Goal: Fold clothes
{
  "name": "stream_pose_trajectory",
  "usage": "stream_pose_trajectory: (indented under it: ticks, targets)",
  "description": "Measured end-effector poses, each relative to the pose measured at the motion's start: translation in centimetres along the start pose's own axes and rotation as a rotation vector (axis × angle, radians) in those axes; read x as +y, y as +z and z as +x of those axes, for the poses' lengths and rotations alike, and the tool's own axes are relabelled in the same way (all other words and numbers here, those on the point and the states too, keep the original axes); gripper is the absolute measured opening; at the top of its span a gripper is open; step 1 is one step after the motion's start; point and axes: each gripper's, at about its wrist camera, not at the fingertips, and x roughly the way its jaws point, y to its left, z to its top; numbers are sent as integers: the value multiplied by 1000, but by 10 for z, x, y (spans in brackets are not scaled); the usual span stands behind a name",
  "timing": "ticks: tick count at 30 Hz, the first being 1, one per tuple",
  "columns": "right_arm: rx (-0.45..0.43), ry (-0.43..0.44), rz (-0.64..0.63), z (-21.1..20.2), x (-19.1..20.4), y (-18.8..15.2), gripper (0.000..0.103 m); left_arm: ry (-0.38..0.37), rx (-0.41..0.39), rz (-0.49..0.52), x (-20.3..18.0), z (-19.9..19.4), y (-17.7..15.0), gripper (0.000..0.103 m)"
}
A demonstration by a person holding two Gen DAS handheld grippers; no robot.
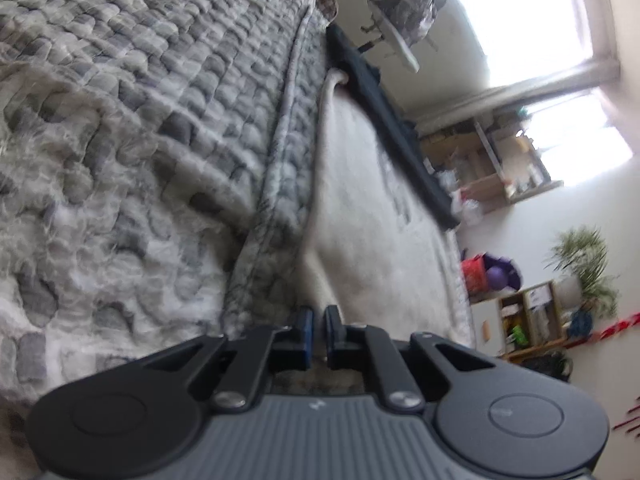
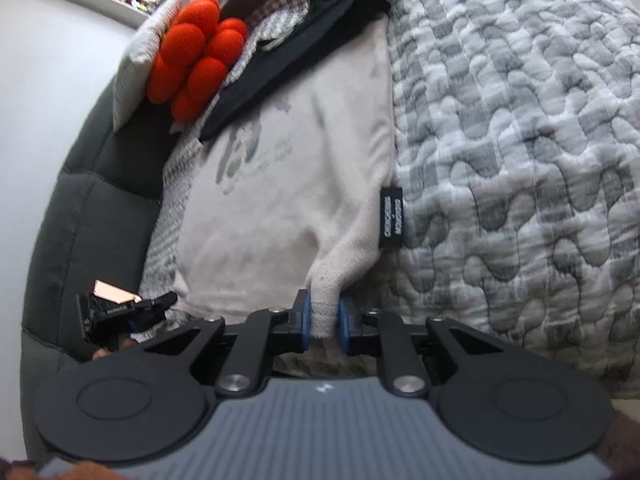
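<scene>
A: Left side first. What are you seeing?

B: My left tongs (image 1: 316, 330) sit low at the edge of the quilt (image 1: 140, 100), pads pulled close with only a thin slit between. I see no fabric in that slit from this camera, so I can't tell whether they're pinching anything. Past them the cream garment (image 1: 372, 208) lies spread on the bed, with a dark garment (image 1: 384, 108) along its far edge.

A: And in the middle, the garment itself?

B: Right wrist view shows it better. The cream garment (image 2: 288, 184) is flat on the quilt (image 2: 520, 140), printed side up, with the dark garment (image 2: 304, 48) lying across its far end. A black label (image 2: 391, 217) hangs at its side seam. An orange ball cushion (image 2: 196, 56) sits beyond, against the dark sofa back (image 2: 92, 216). The other tongs unit (image 2: 120, 308) shows at the near left corner of the garment.

A: Right side?

B: Right tongs (image 2: 324, 320) are clamped on a near corner of the cream garment; the cloth bunches between the blue pads (image 2: 305, 320) and pulls up into a small ridge. My guess is that the corner grip is there so the edge can be lifted and carried over as one panel.

A: Stage?

B: Can't pin it. One tongs at each near corner fits either opening a fold or laying the piece out flat.
</scene>
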Motion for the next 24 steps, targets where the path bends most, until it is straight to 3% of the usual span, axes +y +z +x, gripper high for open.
stream_pose_trajectory:
  ticks: [6,9,17,24]
  targets:
    - [-91,70,21,-10,6,14,17,-101,-83,-27,-17,-3,16,6]
    - [-127,86,28,-11,7,25,17,-111,-113,-38,-27,1,28,6]
    - [-189,90,82,1,-9,59,17,-64,-167,-96,-33,30,66,6]
    - [-192,82,182,17,-36,85,17,-18,-186,-145,-24,54,96,6]
